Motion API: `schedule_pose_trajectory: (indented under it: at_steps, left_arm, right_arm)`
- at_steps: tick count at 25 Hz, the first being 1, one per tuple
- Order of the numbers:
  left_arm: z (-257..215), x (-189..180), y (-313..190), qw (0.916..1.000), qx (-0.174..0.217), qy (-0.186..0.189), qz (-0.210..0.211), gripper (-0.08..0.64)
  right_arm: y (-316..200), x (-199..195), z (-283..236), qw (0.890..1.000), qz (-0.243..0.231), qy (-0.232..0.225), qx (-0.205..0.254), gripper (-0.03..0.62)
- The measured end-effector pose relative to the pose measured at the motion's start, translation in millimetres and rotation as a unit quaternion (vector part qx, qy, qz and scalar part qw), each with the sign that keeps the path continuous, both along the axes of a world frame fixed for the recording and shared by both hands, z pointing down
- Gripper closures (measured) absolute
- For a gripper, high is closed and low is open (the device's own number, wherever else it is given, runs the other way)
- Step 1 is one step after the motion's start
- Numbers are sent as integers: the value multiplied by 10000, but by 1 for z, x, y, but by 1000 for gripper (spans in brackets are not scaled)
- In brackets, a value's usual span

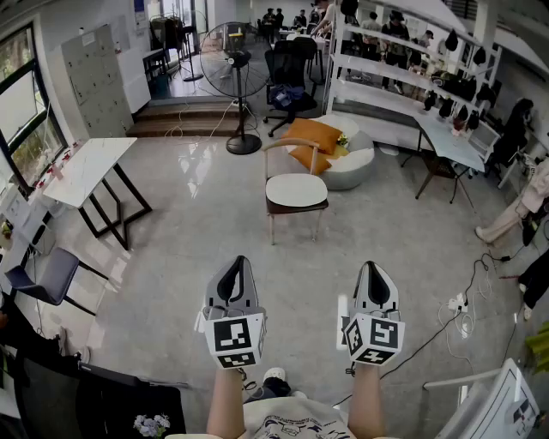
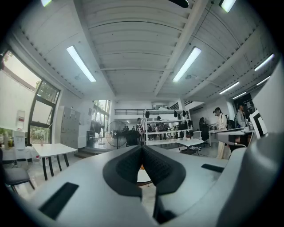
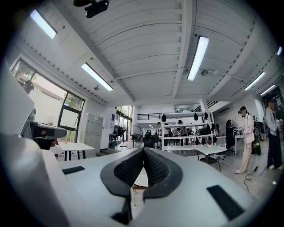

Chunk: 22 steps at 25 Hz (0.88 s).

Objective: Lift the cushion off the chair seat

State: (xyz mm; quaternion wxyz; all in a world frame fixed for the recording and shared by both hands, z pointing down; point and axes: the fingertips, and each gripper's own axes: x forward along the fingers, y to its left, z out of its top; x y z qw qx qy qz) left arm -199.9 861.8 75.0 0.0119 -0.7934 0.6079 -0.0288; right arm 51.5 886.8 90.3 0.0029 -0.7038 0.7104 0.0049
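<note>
Pointing level side by side, the left gripper (image 1: pixel 240 266) and right gripper (image 1: pixel 371 270) have their fingers pressed together on nothing. Well ahead, across the floor (image 1: pixel 197 231), the white cushion (image 1: pixel 296 189) lies on the chair (image 1: pixel 296 208) seat.

Big open-plan studio-type office/workshop: glossy pale tiled floor (image 1: pixel 197 231), tall white metal shelving rack (image 1: pixel 386 64), grey metal locker cabinet (image 1: pixel 93 81), black pedestal fan (image 1: pixel 233 53), white rectangular tabletop on black trestle legs (image 1: pixel 90 167), black swivel office chair (image 1: pixel 287 64), long ceiling strip lights (image 2: pixel 186 64), ppl (image 1: pixel 283 17) at back.
</note>
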Motion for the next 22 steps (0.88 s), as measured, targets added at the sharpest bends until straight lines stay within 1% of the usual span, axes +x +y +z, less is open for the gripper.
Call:
schedule_pose_trajectory:
  at_steps: [8, 13, 19, 22]
  left_arm:
    - [1, -1, -11, 10000, -19, -27, 0, 546]
    - [3, -10, -19, 10000, -39, -5, 0, 546]
    - [13, -28, -41, 10000, -58, 11, -72, 546]
    - [18, -33, -50, 9999, -117, 19, -72, 546]
  right_arm:
    - [-11, -2, 1, 10000, -2, 8, -19, 581]
    - [-17, -8, 3, 10000, 35, 11, -57, 581]
    - [-38, -20, 15, 9998, 21, -184, -91, 578]
    - [-45, -24, 20, 9997, 85, -216, -118, 533]
